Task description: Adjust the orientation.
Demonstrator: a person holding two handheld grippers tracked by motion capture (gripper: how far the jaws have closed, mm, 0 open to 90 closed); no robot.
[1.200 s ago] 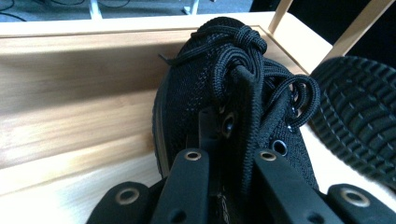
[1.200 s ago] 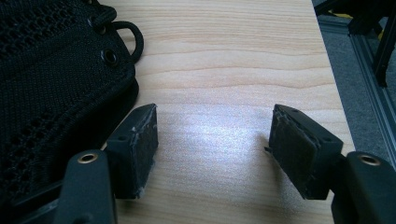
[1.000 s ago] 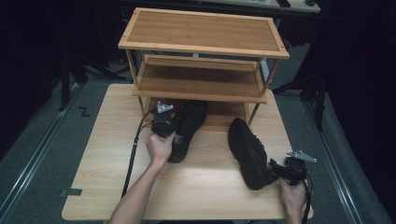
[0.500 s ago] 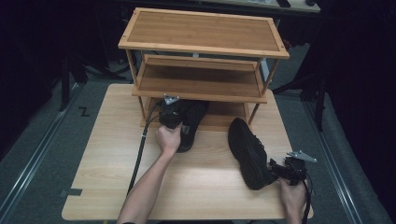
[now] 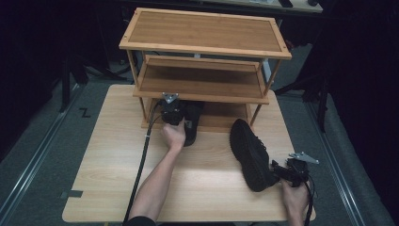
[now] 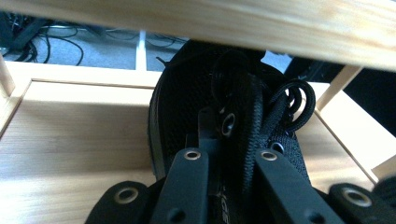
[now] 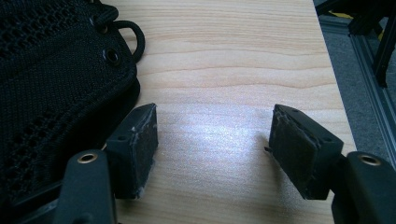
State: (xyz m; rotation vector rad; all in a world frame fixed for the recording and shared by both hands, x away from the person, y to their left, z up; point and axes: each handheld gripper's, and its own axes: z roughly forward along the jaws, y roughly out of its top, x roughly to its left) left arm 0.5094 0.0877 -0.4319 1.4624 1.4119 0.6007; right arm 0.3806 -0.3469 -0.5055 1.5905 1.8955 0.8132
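Where the left gripper (image 5: 175,113) reaches under the wooden rack (image 5: 202,49), its jaws are clenched on a black shoe (image 6: 224,126), pinching the tongue and laced upper between them in the left gripper view. That shoe lies with its toe pushed in onto the rack's bottom shelf (image 6: 70,126), its heel end toward the person and partly covered by the left hand (image 5: 173,135) in the high view. It is a black mesh lace-up with metal eyelets and a loose loop of lace curling to one side.

A second black shoe (image 5: 251,153) of the same kind lies on the worktop (image 5: 108,160) to the right, toe toward the rack and heel toward the person. The right gripper (image 7: 212,140) sits just beside its heel, jaws released and spread wide over bare wood; in the right gripper view the shoe's mesh side touches the outer face of one jaw, yet nothing lies between the pads. The right hand (image 5: 294,200) holds it near the worktop's front right corner.

A rail of the middle shelf (image 6: 233,23) crosses low over the held shoe, close above its laces. The rack's right front leg (image 5: 256,113) stands between the two shoes. A black cable (image 5: 141,165) trails from the left gripper back along the forearm.
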